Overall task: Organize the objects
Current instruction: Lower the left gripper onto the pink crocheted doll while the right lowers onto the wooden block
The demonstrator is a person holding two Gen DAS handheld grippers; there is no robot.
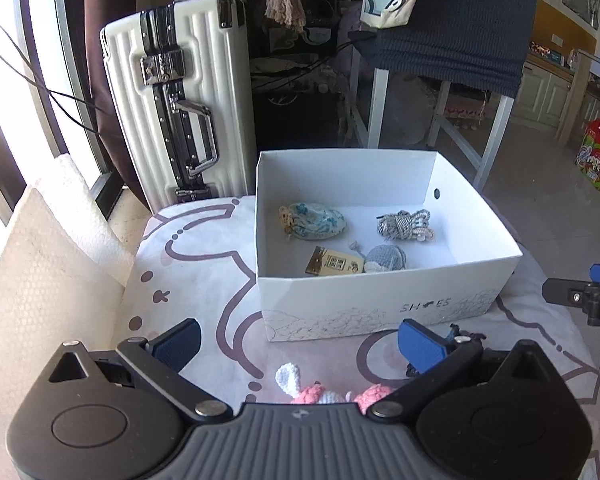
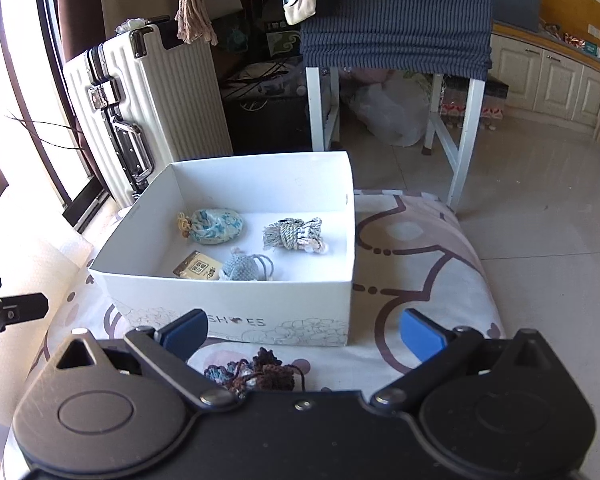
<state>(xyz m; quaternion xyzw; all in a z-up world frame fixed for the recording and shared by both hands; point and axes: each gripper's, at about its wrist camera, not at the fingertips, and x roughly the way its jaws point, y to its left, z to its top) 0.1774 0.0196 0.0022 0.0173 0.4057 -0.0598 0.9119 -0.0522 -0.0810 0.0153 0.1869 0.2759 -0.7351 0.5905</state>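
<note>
Shoebox point(image 1: 380, 304): white, open top, on patterned cushion point(image 1: 204, 264), just ahead of both grippers.
L gripper point(image 1: 300, 346): fingers wide apart, empty; pink/white crochet toy point(image 1: 320, 390) lies on cushion betw. them, near the base.
R gripper point(image 2: 302, 336): fingers wide apart, empty; dark brown/blue crochet piece point(image 2: 256, 372) on cushion betw. them.
Inside box: floral pouch point(image 1: 318, 222) back-left, grey cord bundle point(image 1: 406, 224) back-right, grey knit piece point(image 1: 386, 258) w/ brown tag point(image 1: 327, 262) at front.
Behind: white suitcase point(image 1: 172, 108) upright, left of box.
</note>
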